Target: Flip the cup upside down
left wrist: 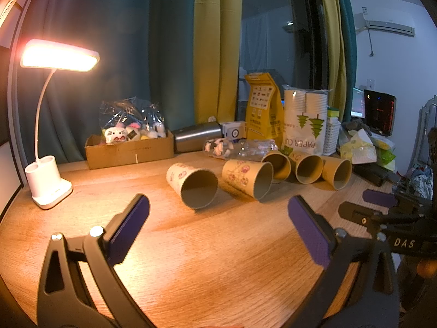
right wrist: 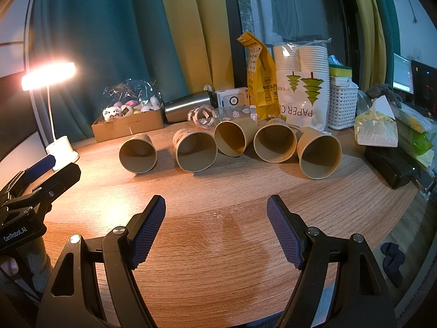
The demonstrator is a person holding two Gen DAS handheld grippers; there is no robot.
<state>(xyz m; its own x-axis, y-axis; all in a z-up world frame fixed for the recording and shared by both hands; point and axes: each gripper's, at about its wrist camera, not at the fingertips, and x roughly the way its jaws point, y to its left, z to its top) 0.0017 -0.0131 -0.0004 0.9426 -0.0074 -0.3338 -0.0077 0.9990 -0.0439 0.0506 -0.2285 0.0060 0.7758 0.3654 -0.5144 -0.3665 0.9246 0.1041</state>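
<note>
Several tan paper cups lie on their sides in a row on the wooden table (right wrist: pixel 218 235), mouths facing me. In the right wrist view the leftmost cup (right wrist: pixel 138 153) and the rightmost cup (right wrist: pixel 319 152) bound the row. In the left wrist view the nearest cup (left wrist: pixel 192 184) lies ahead of my left gripper (left wrist: pixel 218 213), which is open and empty above the table. My right gripper (right wrist: pixel 215 210) is open and empty, short of the row. The right gripper also shows at the right edge of the left wrist view (left wrist: pixel 366 207).
A lit white desk lamp (left wrist: pixel 49 183) stands at the left. A cardboard box of toys (right wrist: pixel 128 125), a steel tumbler (right wrist: pixel 187 106), a clear bottle (right wrist: pixel 218 116), a yellow bag (right wrist: pixel 259 82), a paper-cup pack (right wrist: pixel 303 87) and a white basket (right wrist: pixel 342 106) line the back. A black box (right wrist: pixel 390 169) sits at right.
</note>
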